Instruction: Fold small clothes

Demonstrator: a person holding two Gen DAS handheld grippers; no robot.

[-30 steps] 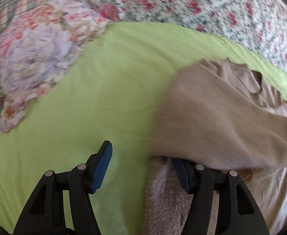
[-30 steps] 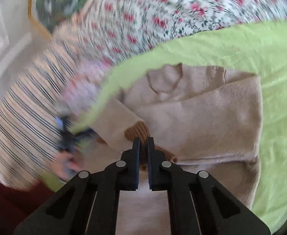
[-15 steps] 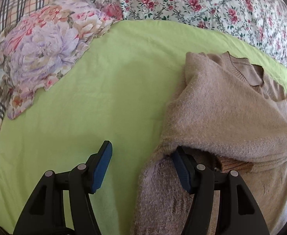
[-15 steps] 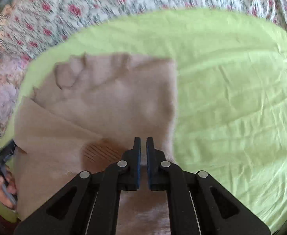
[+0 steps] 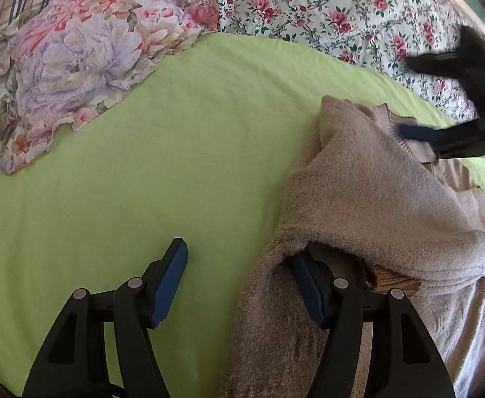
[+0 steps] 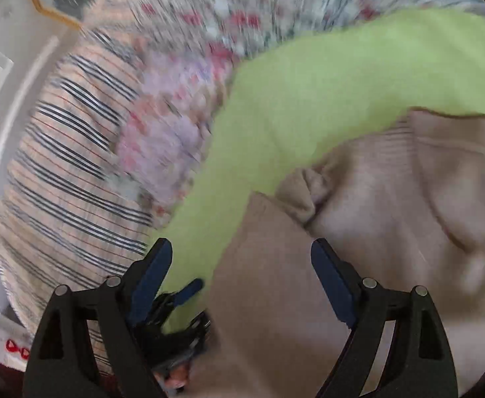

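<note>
A small beige knit sweater [image 5: 385,199] lies on the green sheet [image 5: 176,152], with one sleeve folded across its body. My left gripper [image 5: 242,275] is open; one pad rests on the sheet, the other sits under the folded sleeve's edge. The sweater also shows in the blurred right wrist view [image 6: 375,248]. My right gripper [image 6: 239,265] is open above the sweater's left edge, holding nothing. It also shows in the left wrist view [image 5: 448,99], blurred, over the collar.
A floral pillow [image 5: 76,66] lies at the sheet's far left. A flowered bedspread [image 5: 325,10] runs along the back. A plaid cover [image 6: 70,165] lies beyond the pillow. The left gripper shows low in the right wrist view [image 6: 176,311].
My right gripper has let go of the sleeve cuff, opened, and swung back toward the collar. The sleeve now lies across the sweater. My left gripper has stayed open in place.
</note>
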